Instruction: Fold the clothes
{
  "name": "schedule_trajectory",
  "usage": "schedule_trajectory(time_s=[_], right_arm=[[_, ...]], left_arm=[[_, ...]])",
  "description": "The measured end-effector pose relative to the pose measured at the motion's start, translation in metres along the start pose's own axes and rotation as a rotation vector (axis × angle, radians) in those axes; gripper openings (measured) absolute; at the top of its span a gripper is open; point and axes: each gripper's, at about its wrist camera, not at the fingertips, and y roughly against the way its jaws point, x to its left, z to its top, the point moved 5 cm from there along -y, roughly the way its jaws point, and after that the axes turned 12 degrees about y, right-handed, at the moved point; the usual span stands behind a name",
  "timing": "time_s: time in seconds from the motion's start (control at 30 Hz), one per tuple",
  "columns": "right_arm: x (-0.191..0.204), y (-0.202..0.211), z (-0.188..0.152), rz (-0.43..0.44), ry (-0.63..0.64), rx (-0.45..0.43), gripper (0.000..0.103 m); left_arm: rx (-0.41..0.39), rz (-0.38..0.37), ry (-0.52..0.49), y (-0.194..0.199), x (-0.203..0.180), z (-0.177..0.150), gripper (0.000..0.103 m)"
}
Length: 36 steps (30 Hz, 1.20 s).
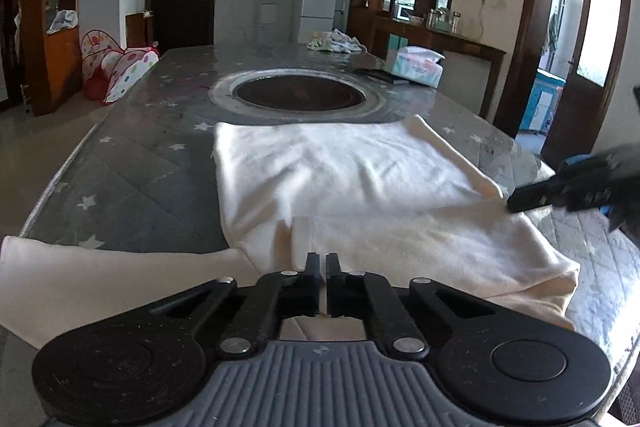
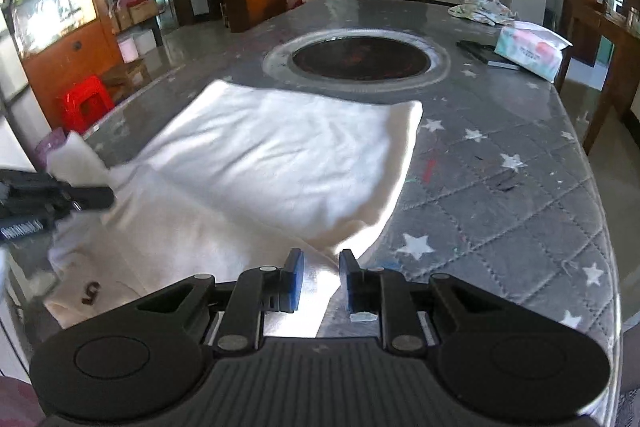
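A cream-white garment [image 1: 344, 183] lies spread on the grey star-patterned table [image 1: 140, 179], partly folded, with one sleeve hanging over the near left edge. It also shows in the right wrist view [image 2: 264, 163]. My left gripper [image 1: 324, 259] hovers over the garment's near edge with its jaws nearly closed; I see no cloth between them. My right gripper [image 2: 321, 259] is open just above the garment's near right edge, cloth lying under the gap. The right gripper shows at the garment's right side in the left wrist view [image 1: 516, 201]. The left gripper shows at the left in the right wrist view [image 2: 102, 197].
A round dark inset [image 1: 298, 95] sits in the table's middle beyond the garment. A tissue pack [image 1: 418, 65], a dark flat item [image 1: 376, 75] and a bundle of clothes [image 1: 336, 41] lie at the far right. A red stool [image 2: 86, 103] stands left of the table.
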Motion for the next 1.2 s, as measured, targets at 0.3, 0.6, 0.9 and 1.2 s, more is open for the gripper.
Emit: schedule_trajectory(time_s=[0.3,0.6,0.9,1.2], right_arm=[[0.016,0.014,0.005,-0.041,0.091,-0.050,0.019],[0.031,-0.008,0.006,-0.017,0.115,-0.029,0.021],[0.051,-0.004,0.008,0.010,0.165,-0.032,0.027],[0.070,-0.002,0.010,0.057,0.191,-0.036,0.034]], left_arm=[[-0.003,0.008,0.002,0.012,0.001,0.002,0.001],[0.040,0.012,0.014,-0.009,0.004,-0.005,0.004],[-0.044,0.121,0.132,0.020,0.050,0.002,0.026],[-0.189,0.538,0.354,0.049,0.155,0.011,0.051]])
